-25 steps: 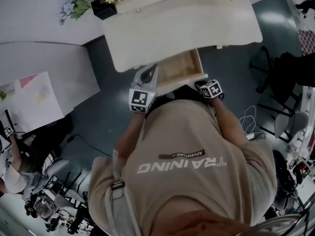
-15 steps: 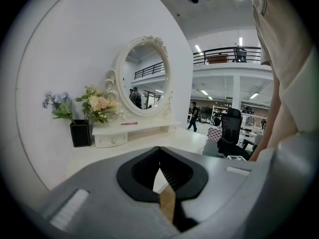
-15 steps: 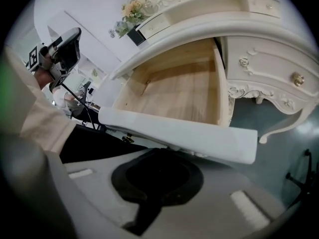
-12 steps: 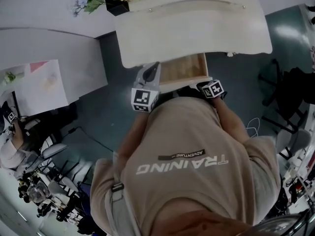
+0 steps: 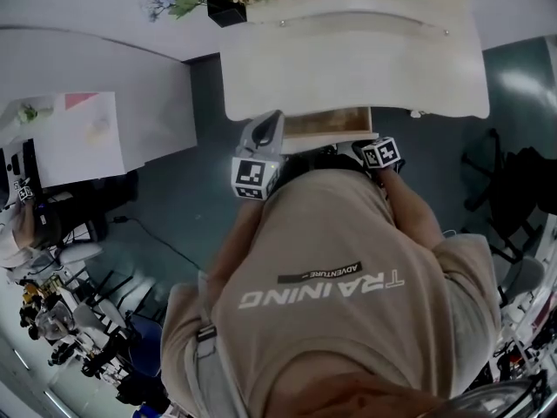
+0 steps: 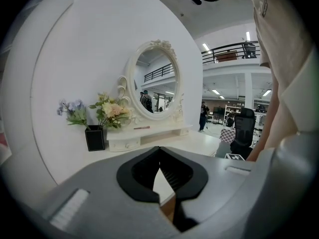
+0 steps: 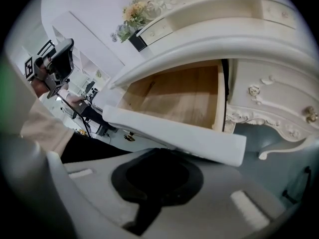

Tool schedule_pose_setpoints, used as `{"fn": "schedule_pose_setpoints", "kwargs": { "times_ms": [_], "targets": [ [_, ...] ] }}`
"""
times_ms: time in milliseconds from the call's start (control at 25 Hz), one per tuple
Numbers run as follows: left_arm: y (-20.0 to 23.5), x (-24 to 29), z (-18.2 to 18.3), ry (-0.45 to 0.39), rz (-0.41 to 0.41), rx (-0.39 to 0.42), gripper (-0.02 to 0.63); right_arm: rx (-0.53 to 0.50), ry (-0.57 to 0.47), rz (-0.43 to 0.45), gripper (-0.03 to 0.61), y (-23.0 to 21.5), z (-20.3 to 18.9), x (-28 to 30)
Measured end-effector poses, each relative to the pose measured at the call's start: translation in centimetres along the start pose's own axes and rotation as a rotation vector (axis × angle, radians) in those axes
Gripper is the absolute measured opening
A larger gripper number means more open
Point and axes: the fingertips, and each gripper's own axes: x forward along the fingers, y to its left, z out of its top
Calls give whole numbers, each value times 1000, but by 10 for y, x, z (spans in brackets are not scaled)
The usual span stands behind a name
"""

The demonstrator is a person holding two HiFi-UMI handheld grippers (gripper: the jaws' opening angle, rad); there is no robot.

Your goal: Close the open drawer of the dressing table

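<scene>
The white dressing table (image 5: 348, 59) stands at the top of the head view. Its drawer (image 5: 326, 127) sticks out a short way, showing a wooden bottom (image 7: 184, 96) behind a white front panel (image 7: 174, 131). My left gripper (image 5: 268, 129) is at the drawer's left front corner. Its jaws are shut, and the tabletop and a bit of drawer wood (image 6: 169, 208) show through the gap behind the tips. My right gripper (image 7: 162, 151) is shut with its tips up against the lower edge of the front panel. The person's torso hides the floor below the drawer.
A black vase of flowers (image 5: 228, 7) and an oval mirror (image 6: 152, 81) stand at the back of the tabletop. A carved side drawer with knobs (image 7: 259, 91) lies right of the open one. A white desk (image 5: 87, 138) is at the left, and a dark office chair (image 5: 513, 177) at the right.
The drawer has slid in under the tabletop, with much less wood showing. Both grippers moved forward with its front panel.
</scene>
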Motion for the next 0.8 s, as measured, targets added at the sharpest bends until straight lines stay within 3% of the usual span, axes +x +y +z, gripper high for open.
{"fn": "schedule_pose_setpoints", "kwargs": {
  "times_ms": [600,800],
  "targets": [
    [22,32,24,-8,44,9,6,17,-76,-18,5,-39,81,-6],
    [23,38,38,-16,55,42,6,-63,-45,-50,5,-46,94,-6]
  ]
}}
